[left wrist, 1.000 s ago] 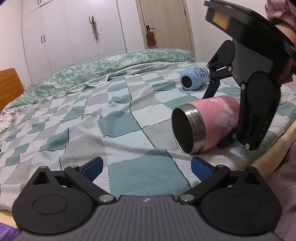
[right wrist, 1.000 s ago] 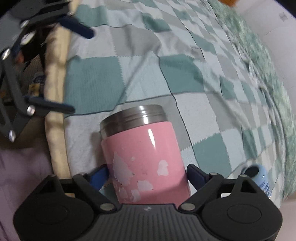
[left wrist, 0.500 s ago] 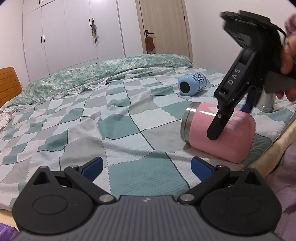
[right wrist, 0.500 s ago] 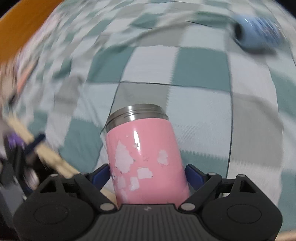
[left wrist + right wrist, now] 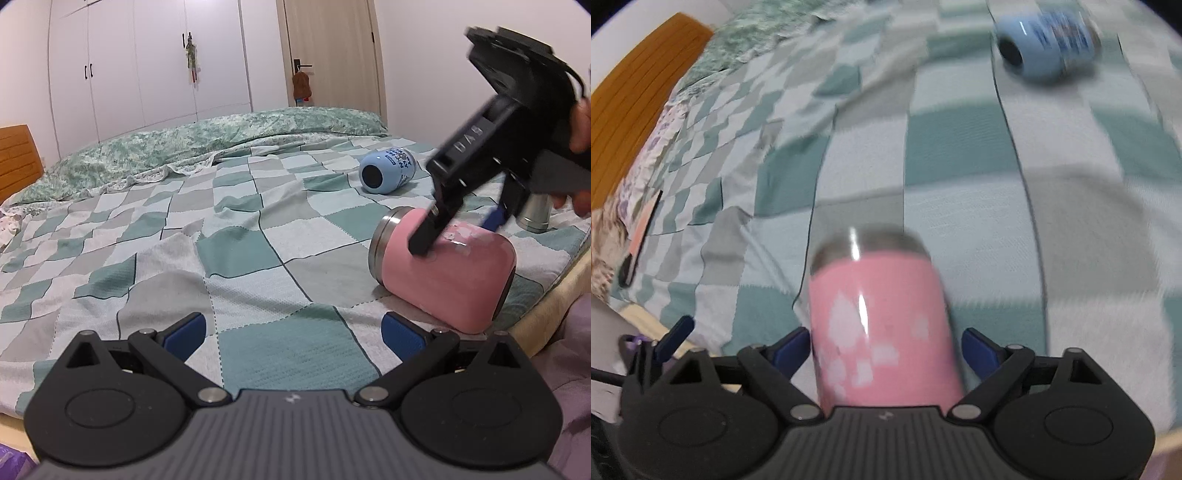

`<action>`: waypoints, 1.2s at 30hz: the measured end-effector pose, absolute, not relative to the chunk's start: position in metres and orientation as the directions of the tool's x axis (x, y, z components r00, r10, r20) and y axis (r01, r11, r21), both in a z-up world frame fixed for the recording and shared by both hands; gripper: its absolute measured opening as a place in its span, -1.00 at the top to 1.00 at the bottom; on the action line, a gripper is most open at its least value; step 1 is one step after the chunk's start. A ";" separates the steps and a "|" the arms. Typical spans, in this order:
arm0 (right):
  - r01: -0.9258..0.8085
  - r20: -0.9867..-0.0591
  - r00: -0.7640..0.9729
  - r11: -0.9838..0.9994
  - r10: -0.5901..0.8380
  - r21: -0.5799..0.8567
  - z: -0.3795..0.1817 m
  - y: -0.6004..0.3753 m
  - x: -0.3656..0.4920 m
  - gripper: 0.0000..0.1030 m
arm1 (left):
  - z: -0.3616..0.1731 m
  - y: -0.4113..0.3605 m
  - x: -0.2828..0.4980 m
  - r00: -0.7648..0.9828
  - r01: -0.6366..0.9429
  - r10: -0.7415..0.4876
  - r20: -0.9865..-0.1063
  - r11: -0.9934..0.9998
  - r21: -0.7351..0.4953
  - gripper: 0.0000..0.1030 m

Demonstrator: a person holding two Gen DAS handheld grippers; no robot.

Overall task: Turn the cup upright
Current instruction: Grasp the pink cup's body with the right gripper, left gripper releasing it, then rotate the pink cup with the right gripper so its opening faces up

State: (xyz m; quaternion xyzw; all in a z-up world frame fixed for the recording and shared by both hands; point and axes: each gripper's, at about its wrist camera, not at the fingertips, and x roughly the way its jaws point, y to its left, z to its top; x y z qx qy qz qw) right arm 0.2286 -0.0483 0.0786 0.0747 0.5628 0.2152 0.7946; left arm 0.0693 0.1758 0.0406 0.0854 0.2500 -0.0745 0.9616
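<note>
A pink cup with a steel rim (image 5: 447,273) lies on its side near the bed's right edge, mouth pointing left and away. My right gripper (image 5: 884,347) straddles its body (image 5: 882,328) with both blue pads (image 5: 792,349) close to its sides; the view is blurred and I cannot tell if they press on it. From the left wrist view, the right gripper (image 5: 458,229) comes down onto the cup from the upper right. My left gripper (image 5: 293,330) is open and empty, low over the quilt in front of the cup.
A blue cup (image 5: 388,171) lies on its side farther back; it also shows in the right wrist view (image 5: 1047,44). A steel cup (image 5: 535,214) stands behind the right gripper. The checkered quilt (image 5: 236,258) covers the bed. A wooden headboard (image 5: 635,107) is at left.
The right gripper has swung around with the pink cup, turning its mouth from facing my left camera to pointing away. The left gripper has stayed still.
</note>
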 end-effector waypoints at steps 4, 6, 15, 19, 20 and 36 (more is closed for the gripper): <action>-0.296 -0.874 0.249 0.892 0.417 0.341 0.079 -0.041 0.248 -0.89 | 0.042 0.175 0.071 0.865 0.184 -0.100 -0.492 0.975 0.125 -1.00; -0.331 -0.891 0.203 0.885 0.407 0.328 0.075 -0.032 0.252 -0.88 | 0.042 0.175 0.072 0.863 0.185 -0.099 -0.495 0.974 0.127 -1.00; -0.428 -0.905 0.192 0.863 0.379 0.270 0.060 -0.016 0.243 -0.62 | 0.041 0.171 0.071 0.860 0.188 -0.098 -0.501 0.973 0.132 -1.00; -0.486 -0.842 0.290 0.828 0.455 0.279 0.067 -0.029 0.219 -0.62 | 0.041 0.171 0.072 0.859 0.190 -0.101 -0.502 0.973 0.130 -1.00; -0.491 -0.821 0.316 0.823 0.475 0.287 0.070 -0.034 0.214 -0.62 | 0.041 0.170 0.072 0.858 0.192 -0.102 -0.503 0.973 0.129 -1.00; -0.644 -0.383 0.607 0.713 0.696 0.276 0.089 -0.046 0.165 -0.61 | 0.054 0.169 0.063 0.880 0.108 -0.030 -0.474 0.984 0.139 -1.00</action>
